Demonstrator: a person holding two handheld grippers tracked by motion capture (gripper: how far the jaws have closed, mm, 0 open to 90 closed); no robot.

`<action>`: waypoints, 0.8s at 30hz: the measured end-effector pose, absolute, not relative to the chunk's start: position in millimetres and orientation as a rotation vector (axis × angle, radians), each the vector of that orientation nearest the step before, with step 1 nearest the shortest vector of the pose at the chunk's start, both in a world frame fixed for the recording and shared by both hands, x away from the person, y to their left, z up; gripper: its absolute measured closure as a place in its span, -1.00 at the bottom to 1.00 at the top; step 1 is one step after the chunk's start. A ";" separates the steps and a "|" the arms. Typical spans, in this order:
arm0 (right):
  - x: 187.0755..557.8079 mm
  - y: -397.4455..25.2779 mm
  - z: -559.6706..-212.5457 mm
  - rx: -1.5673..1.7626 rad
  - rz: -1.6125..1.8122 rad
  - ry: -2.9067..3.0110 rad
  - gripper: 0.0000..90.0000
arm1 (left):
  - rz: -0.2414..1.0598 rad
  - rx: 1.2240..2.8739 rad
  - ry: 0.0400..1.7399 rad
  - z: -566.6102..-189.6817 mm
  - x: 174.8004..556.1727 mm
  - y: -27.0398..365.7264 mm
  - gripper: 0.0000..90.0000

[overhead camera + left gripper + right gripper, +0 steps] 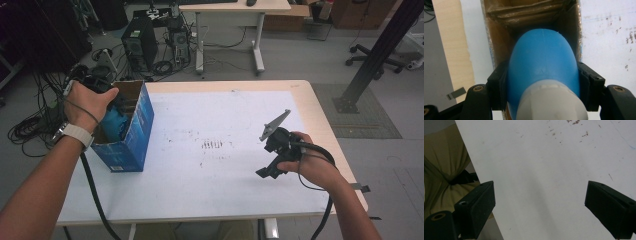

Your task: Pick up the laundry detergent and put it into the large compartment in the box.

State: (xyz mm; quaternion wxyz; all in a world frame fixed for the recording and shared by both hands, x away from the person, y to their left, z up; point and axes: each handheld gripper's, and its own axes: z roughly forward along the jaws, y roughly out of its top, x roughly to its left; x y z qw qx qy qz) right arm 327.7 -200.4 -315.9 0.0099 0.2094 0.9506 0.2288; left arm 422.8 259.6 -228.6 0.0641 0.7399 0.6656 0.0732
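Left tool [111, 102] raised at far left, jaws clamped, right tool [270, 167] low, jaws wide apart

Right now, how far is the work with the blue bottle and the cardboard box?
Done: the left tool is shut on the blue bottle, gripping its sides. In hand: the bottle sits at the open mouth of the blue box, partly inside; whether it goes in or comes out I cannot tell. Left: finishing that move. The right tool is open over the white table, holding nothing.
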 end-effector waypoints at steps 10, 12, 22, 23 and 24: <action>328.2 -201.1 -317.6 0.660 0.708 2.973 -0.79 | 0.230 2.247 2.005 -242.9 425.0 260.1 -0.17; 328.4 -200.7 -318.0 0.663 0.705 2.974 -0.79 | 0.227 2.255 2.000 -245.8 425.3 260.3 -0.17; 329.1 -199.0 -318.7 0.665 0.702 2.978 -0.79 | 0.241 2.273 1.980 -258.8 426.0 258.7 -0.17; 329.3 -199.1 -319.0 0.663 0.703 2.978 -0.79 | 0.237 2.275 1.979 -260.3 426.1 259.1 -0.17; 329.5 -199.2 -319.1 0.662 0.704 2.978 -0.79 | 0.237 2.274 1.977 -261.8 426.1 259.4 -0.17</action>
